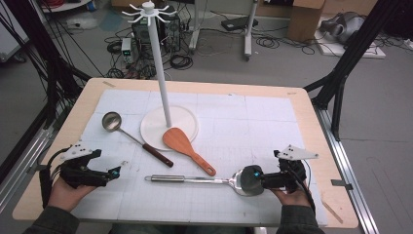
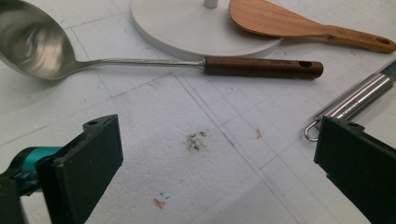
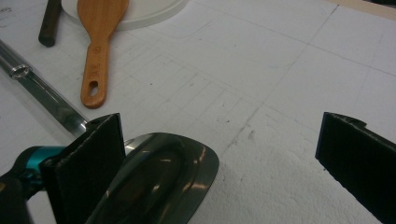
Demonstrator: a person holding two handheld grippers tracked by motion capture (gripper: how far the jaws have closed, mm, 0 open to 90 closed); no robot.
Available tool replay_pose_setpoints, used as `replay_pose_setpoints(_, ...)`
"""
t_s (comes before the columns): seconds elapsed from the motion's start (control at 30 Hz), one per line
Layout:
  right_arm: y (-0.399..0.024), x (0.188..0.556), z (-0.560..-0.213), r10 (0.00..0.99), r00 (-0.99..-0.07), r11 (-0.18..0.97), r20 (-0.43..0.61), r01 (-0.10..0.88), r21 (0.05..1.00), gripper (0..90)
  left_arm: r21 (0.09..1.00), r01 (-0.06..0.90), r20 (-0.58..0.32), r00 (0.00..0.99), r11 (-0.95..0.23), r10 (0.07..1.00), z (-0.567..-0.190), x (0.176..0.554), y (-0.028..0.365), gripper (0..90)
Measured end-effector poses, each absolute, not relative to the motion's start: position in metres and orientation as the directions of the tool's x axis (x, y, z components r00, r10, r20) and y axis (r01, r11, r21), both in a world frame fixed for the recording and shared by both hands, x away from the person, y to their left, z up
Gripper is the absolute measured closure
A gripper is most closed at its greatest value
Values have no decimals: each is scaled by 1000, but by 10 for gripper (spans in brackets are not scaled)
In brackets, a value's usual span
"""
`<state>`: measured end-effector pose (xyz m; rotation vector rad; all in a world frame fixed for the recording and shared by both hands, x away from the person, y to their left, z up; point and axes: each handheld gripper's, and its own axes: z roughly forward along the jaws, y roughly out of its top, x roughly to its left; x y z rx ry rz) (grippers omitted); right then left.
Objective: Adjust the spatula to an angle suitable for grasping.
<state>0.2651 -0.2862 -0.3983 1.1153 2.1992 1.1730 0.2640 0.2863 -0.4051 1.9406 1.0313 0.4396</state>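
White gridded mat [image 1: 253, 117]; right gripper [image 3: 219, 154], jaws wide, straddles the steel spatula [image 1: 195, 179] at five o'clock (left gripper [image 2: 210, 158] wide too). Next, probably: close, lift.

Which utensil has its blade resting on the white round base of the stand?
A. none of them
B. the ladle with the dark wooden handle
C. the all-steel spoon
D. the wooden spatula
D: the wooden spatula lies with its blade overlapping the rim of the stand's white base, its handle out on the mat.
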Motion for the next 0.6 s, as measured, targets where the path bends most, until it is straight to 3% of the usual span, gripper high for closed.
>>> replay_pose_setpoints(0.6,-287,267,-400,802,-597,331,10,458,825,3,825,491,-95,608,-279,789,-406,266,284,18)
